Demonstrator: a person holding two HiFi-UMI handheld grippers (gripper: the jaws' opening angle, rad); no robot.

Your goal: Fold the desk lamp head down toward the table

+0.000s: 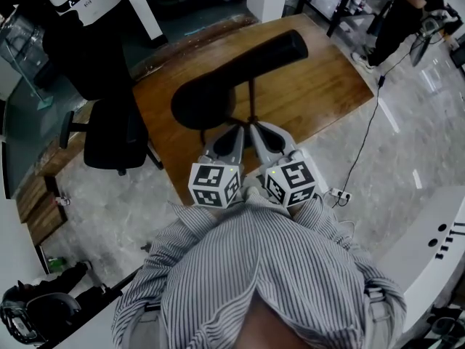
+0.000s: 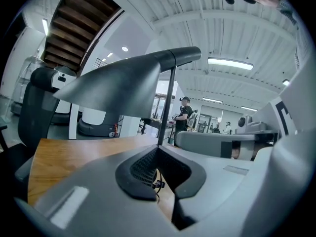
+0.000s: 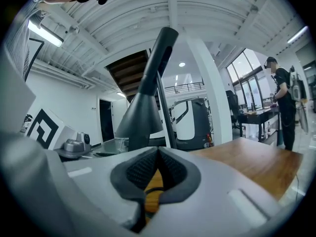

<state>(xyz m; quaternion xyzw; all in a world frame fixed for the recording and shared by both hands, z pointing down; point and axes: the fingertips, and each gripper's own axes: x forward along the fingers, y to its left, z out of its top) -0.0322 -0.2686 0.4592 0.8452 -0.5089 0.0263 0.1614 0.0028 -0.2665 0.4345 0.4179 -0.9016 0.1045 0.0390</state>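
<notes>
The black desk lamp's long head (image 1: 240, 71) stretches level above the wooden table (image 1: 320, 86), borne by a thin dark stem (image 1: 252, 100). Both grippers lie side by side at the table's near edge, pointing at the foot of that stem. My left gripper (image 1: 238, 128) is shut, its tips meeting just before the stem (image 2: 169, 102), with the lamp head (image 2: 118, 83) overhead. My right gripper (image 1: 256, 126) is shut too, the stem (image 3: 165, 112) rising just beyond its tips and the head (image 3: 148, 98) above. Neither gripper (image 2: 158, 148) (image 3: 158, 148) shows anything between its pads.
A black office chair (image 1: 109, 122) stands left of the table by a glass desk (image 1: 29, 115). On the floor to the right a cable (image 1: 370, 129) runs to a power strip (image 1: 340, 193). A person (image 1: 407, 13) stands at a far desk.
</notes>
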